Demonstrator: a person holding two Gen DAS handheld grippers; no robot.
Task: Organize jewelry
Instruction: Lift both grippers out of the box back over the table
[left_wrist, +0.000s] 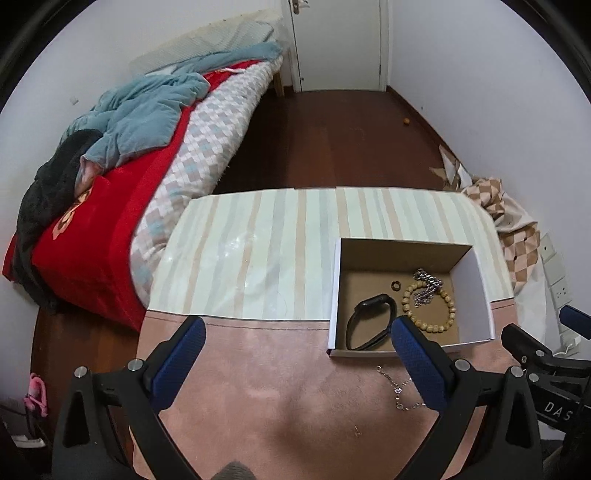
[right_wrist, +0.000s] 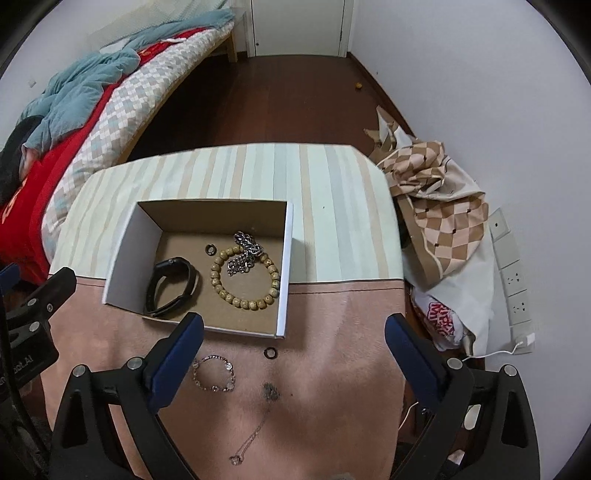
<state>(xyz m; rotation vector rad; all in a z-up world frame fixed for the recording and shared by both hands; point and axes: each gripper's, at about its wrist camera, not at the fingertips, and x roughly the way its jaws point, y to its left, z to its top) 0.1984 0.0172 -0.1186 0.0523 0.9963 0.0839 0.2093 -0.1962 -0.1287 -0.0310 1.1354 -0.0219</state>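
An open cardboard box (right_wrist: 284, 280) stands on the table. In it lie a black watch band (right_wrist: 168, 286), a wooden bead bracelet (right_wrist: 243, 280), a silver chain (right_wrist: 245, 251) and a small dark ring (right_wrist: 210, 250). The box also shows in the left wrist view (left_wrist: 480, 284). On the pink cloth in front of the box lie a thin pink bracelet (right_wrist: 214, 373), a dark ring (right_wrist: 270, 352), a dark pendant (right_wrist: 270, 391) and a thin necklace (right_wrist: 249, 441). My right gripper (right_wrist: 293, 354) is open above these. My left gripper (left_wrist: 297, 363) is open and empty, left of the box.
The table (right_wrist: 332, 206) has a striped far half and a pink near half. A bed (left_wrist: 122, 206) with red and blue bedding stands at the left. A checkered cloth and bags (right_wrist: 439, 221) lie right of the table by wall sockets.
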